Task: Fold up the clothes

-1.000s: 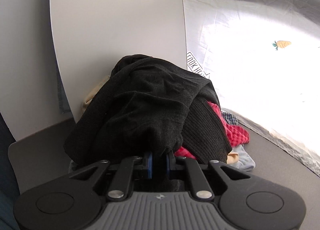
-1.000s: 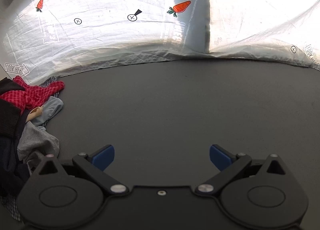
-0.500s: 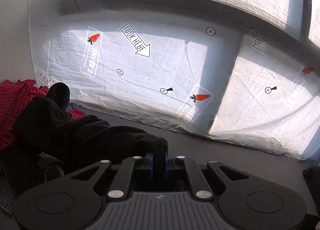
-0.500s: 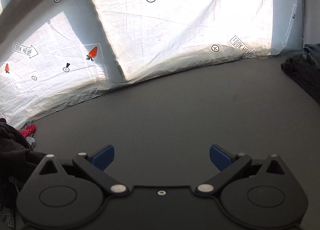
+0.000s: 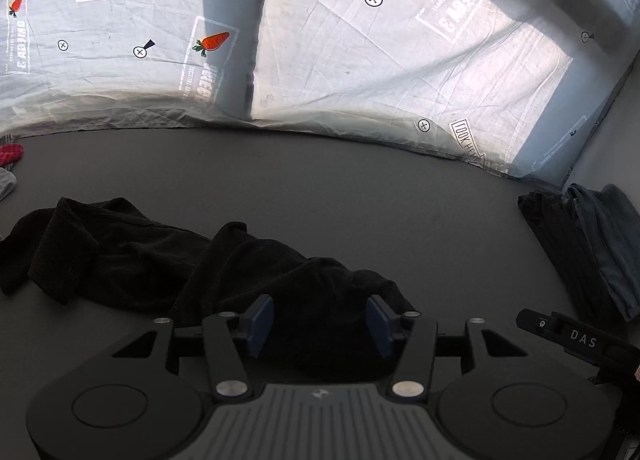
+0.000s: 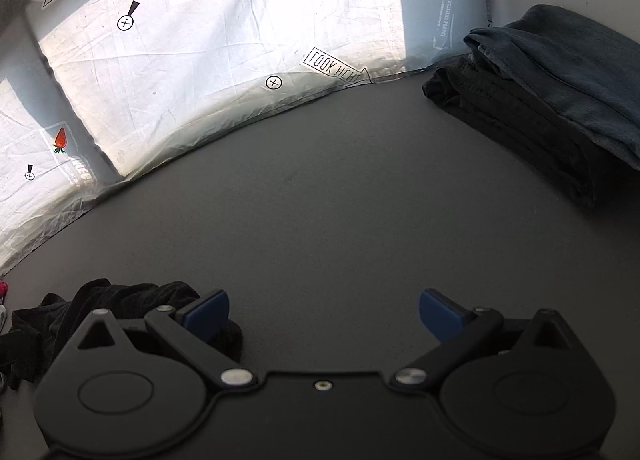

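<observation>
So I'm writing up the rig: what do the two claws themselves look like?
Both are matte black linkage claws with blue pads and silver pivot pins. The left claw has a grey ribbed panel with a small logo at its base. The right claw has a plain black base with one small centre screw, and in the left view its side bears white lettering, "DAS". No hands or sleeves show.

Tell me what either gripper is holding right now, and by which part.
Nothing. The left gripper has just opened over the black garment; the right gripper is open and empty.
</observation>
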Demonstrator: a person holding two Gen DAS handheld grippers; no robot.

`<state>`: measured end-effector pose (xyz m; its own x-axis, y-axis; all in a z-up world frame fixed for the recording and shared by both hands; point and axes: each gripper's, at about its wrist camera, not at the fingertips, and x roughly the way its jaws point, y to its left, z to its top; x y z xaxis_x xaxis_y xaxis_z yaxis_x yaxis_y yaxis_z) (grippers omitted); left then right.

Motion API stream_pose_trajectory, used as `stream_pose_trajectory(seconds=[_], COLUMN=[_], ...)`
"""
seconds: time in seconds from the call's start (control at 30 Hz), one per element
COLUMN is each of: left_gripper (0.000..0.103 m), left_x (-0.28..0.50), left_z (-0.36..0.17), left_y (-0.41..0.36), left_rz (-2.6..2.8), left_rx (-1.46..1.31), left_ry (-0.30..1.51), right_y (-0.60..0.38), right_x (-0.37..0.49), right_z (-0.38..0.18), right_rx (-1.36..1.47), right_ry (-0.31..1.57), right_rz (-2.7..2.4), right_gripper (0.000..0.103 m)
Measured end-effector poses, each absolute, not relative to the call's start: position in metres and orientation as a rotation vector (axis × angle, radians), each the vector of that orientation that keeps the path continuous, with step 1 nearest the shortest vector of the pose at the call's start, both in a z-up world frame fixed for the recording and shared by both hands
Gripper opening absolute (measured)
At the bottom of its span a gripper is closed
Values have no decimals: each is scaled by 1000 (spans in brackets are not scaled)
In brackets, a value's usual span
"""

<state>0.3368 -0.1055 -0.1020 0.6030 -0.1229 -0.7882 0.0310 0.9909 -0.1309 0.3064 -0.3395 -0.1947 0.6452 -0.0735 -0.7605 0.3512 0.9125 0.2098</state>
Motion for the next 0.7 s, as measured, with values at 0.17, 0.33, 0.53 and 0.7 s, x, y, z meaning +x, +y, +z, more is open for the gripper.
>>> stream_pose_trajectory(seconds=[0.17, 0.33, 0.53, 0.7], left_gripper=[56, 57, 58, 64], left_x=[336, 317, 302, 306], left_z=[-115, -151, -196, -210], left_y=[-25, 29, 64, 67], left_rz=[114, 253, 226, 156], left_rx=[-190, -139, -152, -60], left_ry=[1009, 1102, 1242, 1247], right_y=[-294, -254, -220, -206], right_x=[313, 307, 283, 282], right_z=[-202, -214, -229, -245], right_rx=[339, 326, 361, 414], right_ry=[864, 910, 940, 975], right_rz=[-160, -130, -122, -130], right_gripper=[102, 101, 80, 59])
